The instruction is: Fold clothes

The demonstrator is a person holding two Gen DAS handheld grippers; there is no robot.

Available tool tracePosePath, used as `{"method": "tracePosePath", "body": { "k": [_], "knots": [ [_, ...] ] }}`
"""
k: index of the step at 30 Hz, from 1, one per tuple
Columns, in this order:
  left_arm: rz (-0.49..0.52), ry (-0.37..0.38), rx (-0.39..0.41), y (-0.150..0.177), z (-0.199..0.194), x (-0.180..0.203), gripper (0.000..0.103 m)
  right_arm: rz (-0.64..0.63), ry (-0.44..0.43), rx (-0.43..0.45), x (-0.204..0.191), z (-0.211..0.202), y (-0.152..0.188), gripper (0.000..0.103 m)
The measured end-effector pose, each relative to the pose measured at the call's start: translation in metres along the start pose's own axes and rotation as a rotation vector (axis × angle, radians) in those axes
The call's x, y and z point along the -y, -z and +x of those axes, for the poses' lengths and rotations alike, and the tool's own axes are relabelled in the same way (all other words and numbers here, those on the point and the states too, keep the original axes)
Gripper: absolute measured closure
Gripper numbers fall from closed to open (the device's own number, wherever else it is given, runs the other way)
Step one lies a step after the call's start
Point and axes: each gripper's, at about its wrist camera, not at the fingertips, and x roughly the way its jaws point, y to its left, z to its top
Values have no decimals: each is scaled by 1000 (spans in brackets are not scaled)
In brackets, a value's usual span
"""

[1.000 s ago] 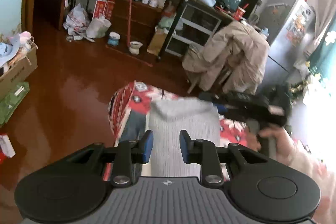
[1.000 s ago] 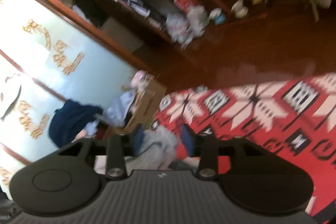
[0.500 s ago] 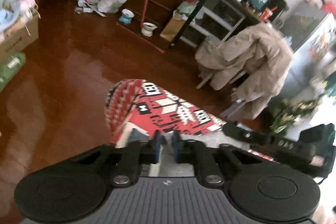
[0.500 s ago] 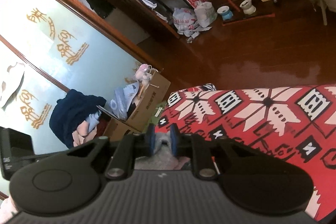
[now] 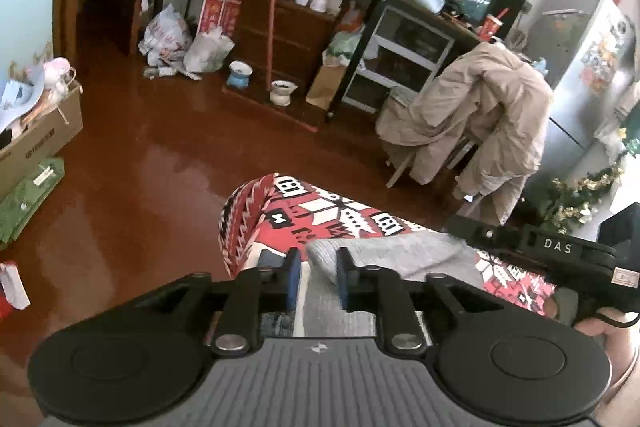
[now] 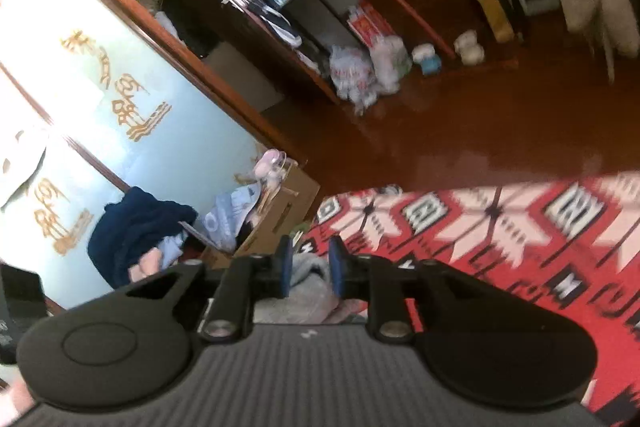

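Here my left gripper [image 5: 316, 277] and right gripper [image 6: 307, 269], pinched moments ago, are opening, apparently releasing the grey garment [image 5: 384, 257] at lower centre, fold laid.

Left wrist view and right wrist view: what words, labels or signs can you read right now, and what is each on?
"DAS": white letters on the black right gripper body.
Gold characters on the pale blue sliding door panel: too stylised to read.
Red printed cartons by the dark wooden shelf: too small.
Brown cardboard box print: blurred.
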Motion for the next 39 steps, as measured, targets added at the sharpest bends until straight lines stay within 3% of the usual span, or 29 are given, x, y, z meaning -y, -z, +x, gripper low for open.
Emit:
{"method": "tracePosePath", "body": {
  "k": [3,6,9,13,17,20,23,27,30,37,39],
  "knots": [
    [45,-10,53,1,-11,7,81,-96,37,68,-17,-21,2,82],
    [87,36,108,-5,-14,20,82,-178,-8,79,-38,-26,1,85],
    [99,118,60,-9,0,29,93,-225,-54,-3,-58,-11,3,88],
    [163,76,-50,3,21,34,97,-280,-55,-81,-72,2,18,89],
    [172,64,-10,13,1,28,98,-414,17,-65,-73,-9,31,91],
    [212,103,48,22,-27,35,97,-426,-6,6,-74,-37,34,89],
    [268,167,30,33,-37,50,97,-453,-60,13,-89,-50,47,89],
    [334,107,-46,55,-17,56,97,-509,-29,-25,-104,-37,79,89],
    [291,113,-44,63,-20,45,99,-503,-24,-16,-100,-37,100,91],
    [260,113,-52,73,-48,35,100,-516,-18,-50,-90,-56,105,94],
    [266,108,-49,77,-57,37,100,-512,-14,-50,-90,-64,102,89]
  ]
}}
